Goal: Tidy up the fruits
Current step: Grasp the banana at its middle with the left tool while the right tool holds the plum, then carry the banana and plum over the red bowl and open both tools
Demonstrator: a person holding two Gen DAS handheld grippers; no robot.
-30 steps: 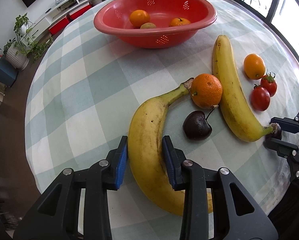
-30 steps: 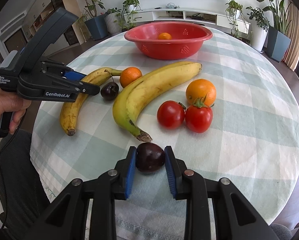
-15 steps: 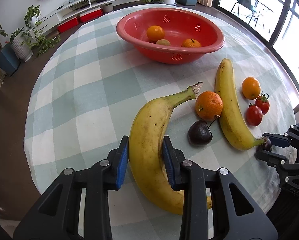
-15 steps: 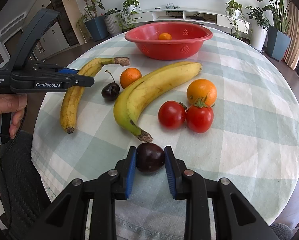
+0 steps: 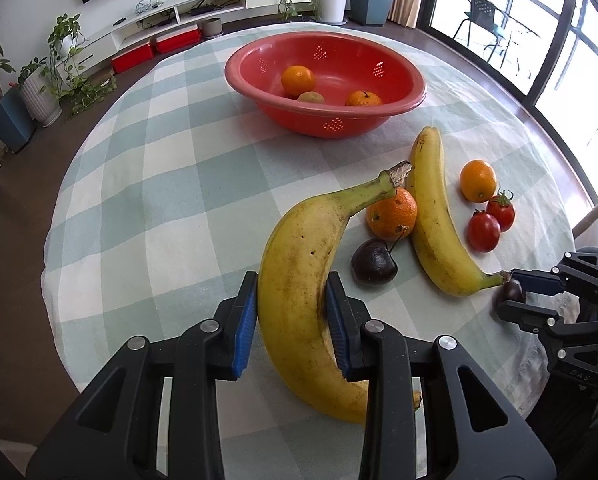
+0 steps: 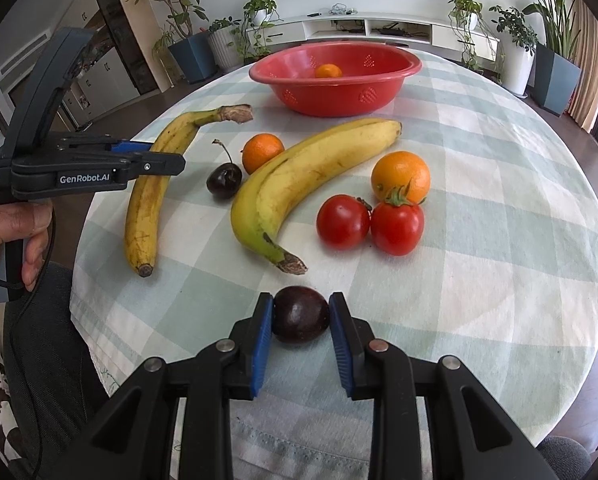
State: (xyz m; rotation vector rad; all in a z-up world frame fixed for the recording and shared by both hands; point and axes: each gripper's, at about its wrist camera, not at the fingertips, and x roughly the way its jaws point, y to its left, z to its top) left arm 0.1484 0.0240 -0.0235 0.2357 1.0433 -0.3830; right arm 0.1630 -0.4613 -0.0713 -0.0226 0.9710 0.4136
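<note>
The left gripper [image 5: 291, 320] fingers [image 5: 246, 322] are closed on the spotted banana [image 5: 299, 280]. The right gripper [image 6: 301, 334] fingers [image 6: 262, 338] hold the dark cherry [image 6: 301, 314] near the bench [image 6: 499, 240] edge.

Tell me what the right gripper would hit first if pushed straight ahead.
Holding the dark plum, the right gripper would probably meet the stem end of the nearer banana first; depth is hard to judge.

The right gripper [image 6: 301, 316] clamps a dark plum [image 6: 301, 314] between blue fingers [image 6: 262, 344] above the checked desk [image 6: 499, 240]. At left, the left gripper [image 6: 155, 156] grips a banana [image 6: 147, 200]. A red bowl [image 6: 335, 96] stands behind.
</note>
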